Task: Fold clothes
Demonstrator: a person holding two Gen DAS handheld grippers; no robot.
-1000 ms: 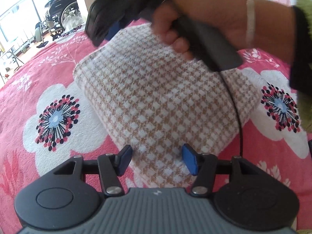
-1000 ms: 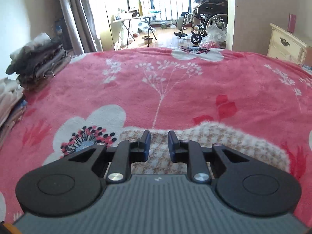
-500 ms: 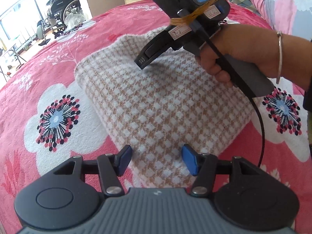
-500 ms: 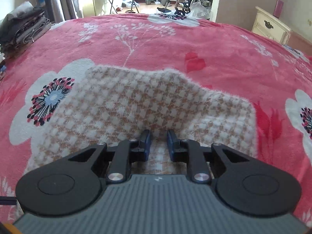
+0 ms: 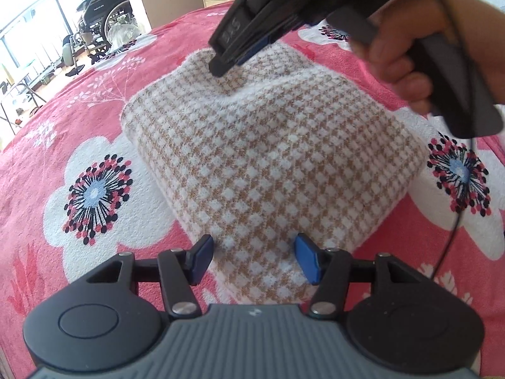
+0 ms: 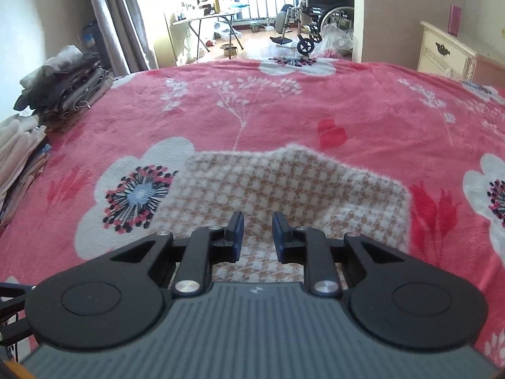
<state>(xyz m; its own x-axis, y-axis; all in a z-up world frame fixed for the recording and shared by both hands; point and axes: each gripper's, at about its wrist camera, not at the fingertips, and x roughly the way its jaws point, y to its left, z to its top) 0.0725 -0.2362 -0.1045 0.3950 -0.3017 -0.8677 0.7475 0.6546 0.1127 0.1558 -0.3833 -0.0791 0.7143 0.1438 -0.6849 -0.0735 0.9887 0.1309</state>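
A folded brown-and-white checked garment (image 5: 265, 158) lies on the red flowered bedspread (image 5: 63, 132). My left gripper (image 5: 252, 259) is open and empty, its blue pads either side of the garment's near corner. My right gripper (image 5: 233, 60) hovers over the garment's far part in the left wrist view, tilted down. In the right wrist view the right gripper (image 6: 257, 233) has a narrow gap between its pads and holds nothing, with the garment (image 6: 284, 186) under and beyond it.
Stacks of folded clothes (image 6: 60, 85) sit at the bed's left edge. A cream dresser (image 6: 448, 50) stands at the right. A wheelchair (image 6: 322, 9) and a folding table (image 6: 205, 28) are beyond the bed's far edge.
The right gripper has lifted and tilted back up over the garment's far part, and its pads have opened a little. The left gripper has stayed put, open.
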